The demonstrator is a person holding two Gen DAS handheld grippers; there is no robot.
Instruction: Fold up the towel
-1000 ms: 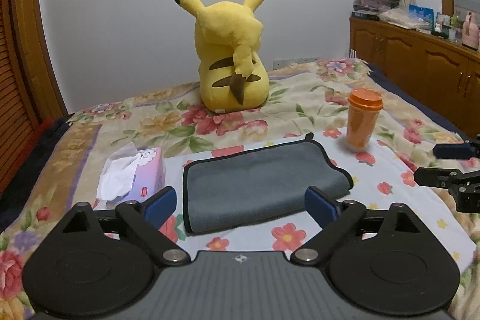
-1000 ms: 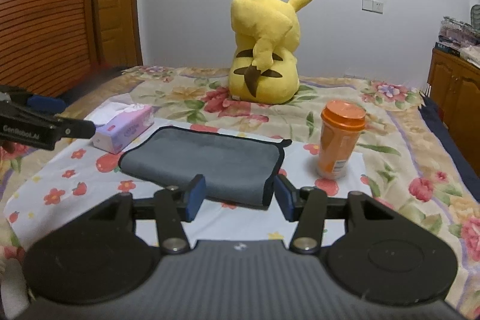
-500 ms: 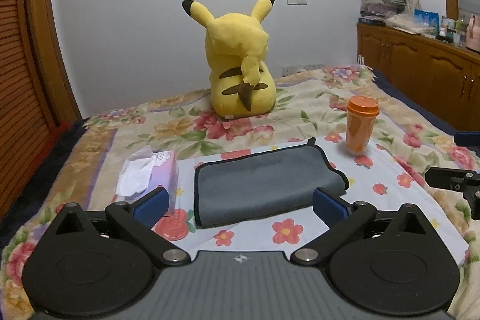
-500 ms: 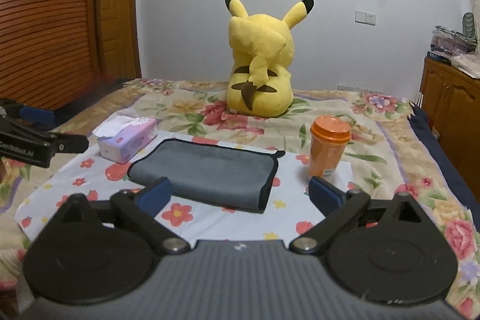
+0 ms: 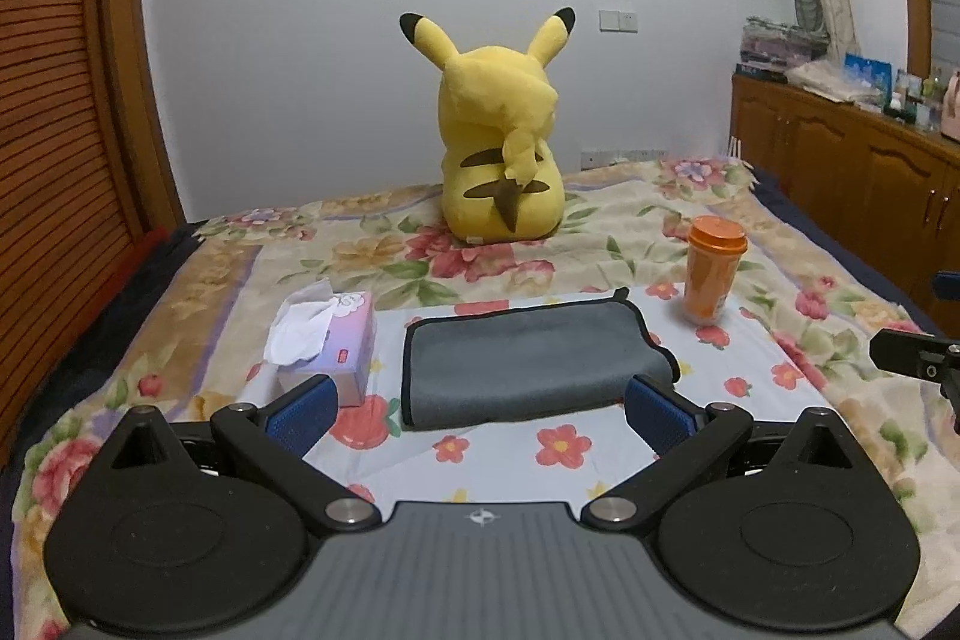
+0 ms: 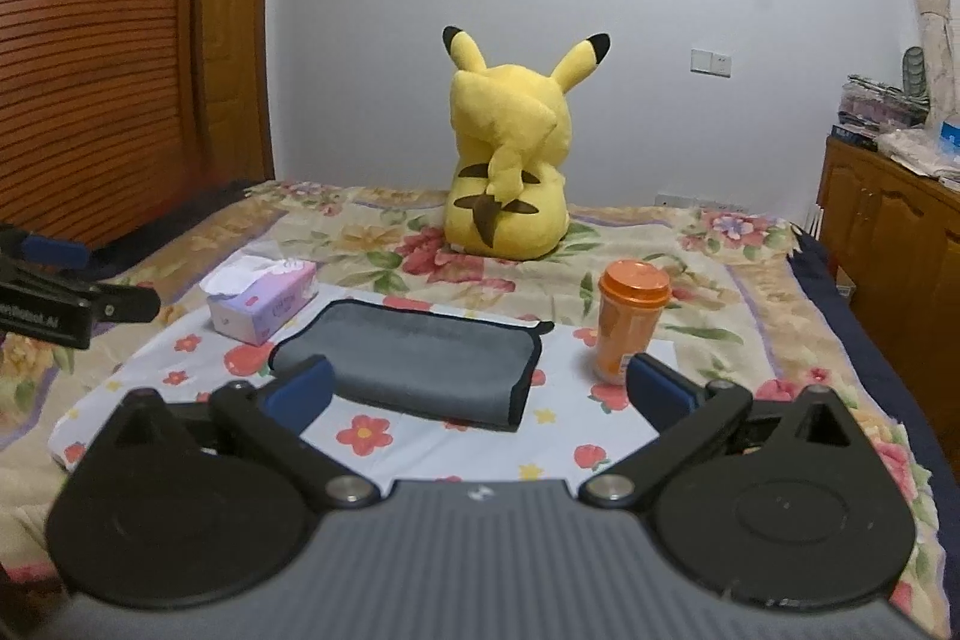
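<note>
A grey towel (image 5: 528,361) with a dark edge lies folded flat on a flowered cloth on the bed; it also shows in the right wrist view (image 6: 420,361). My left gripper (image 5: 480,415) is open and empty, held back from the towel's near edge. My right gripper (image 6: 477,391) is open and empty, also back from the towel. The right gripper's fingers (image 5: 912,355) show at the right edge of the left wrist view. The left gripper's fingers (image 6: 78,307) show at the left edge of the right wrist view.
A tissue box (image 5: 324,340) stands left of the towel and an orange lidded cup (image 5: 711,271) right of it. A yellow plush toy (image 5: 501,160) sits at the back of the bed. Wooden cabinets (image 5: 852,172) line the right wall, a slatted door (image 6: 120,40) the left.
Both grippers have pulled back and up from the towel. The right gripper has opened from nearly shut to wide. The towel has not moved.
</note>
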